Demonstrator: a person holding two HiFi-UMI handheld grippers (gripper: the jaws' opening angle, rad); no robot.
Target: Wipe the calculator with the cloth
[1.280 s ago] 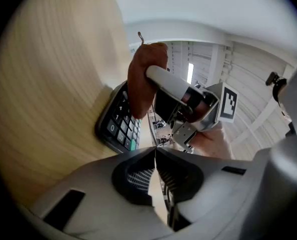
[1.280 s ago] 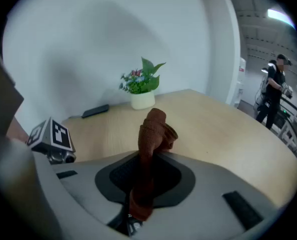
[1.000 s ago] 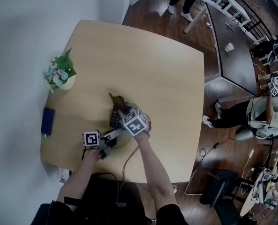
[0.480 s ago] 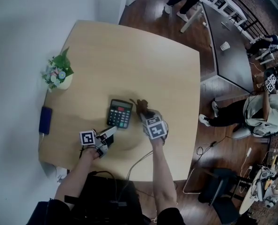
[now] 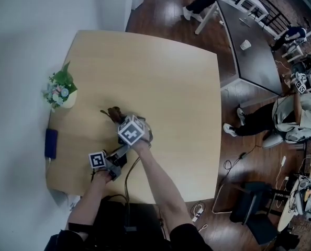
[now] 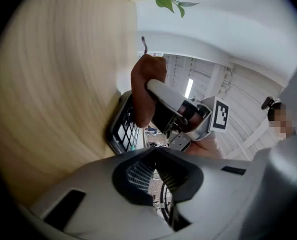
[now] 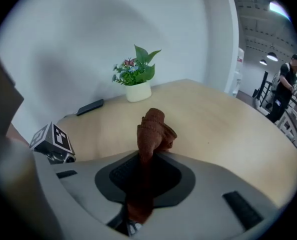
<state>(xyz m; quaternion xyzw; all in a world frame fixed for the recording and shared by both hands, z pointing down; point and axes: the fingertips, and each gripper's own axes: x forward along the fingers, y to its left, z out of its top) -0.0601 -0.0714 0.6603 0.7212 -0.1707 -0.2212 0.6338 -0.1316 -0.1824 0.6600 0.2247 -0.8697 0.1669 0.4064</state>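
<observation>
My right tongs, clamped on the cloth, hang over the calculator, just ahead of my closed left tongs.

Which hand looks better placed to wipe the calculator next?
Right. The right gripper is shut on the brown cloth and sits right over the calculator. The left gripper is shut with no cloth, just short of the calculator's edge.

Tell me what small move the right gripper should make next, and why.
Probably drag the brown cloth sideways across the calculator: the right gripper is shut on the cloth, which seems to lie against the keypad, with some keys showing uncovered.
</observation>
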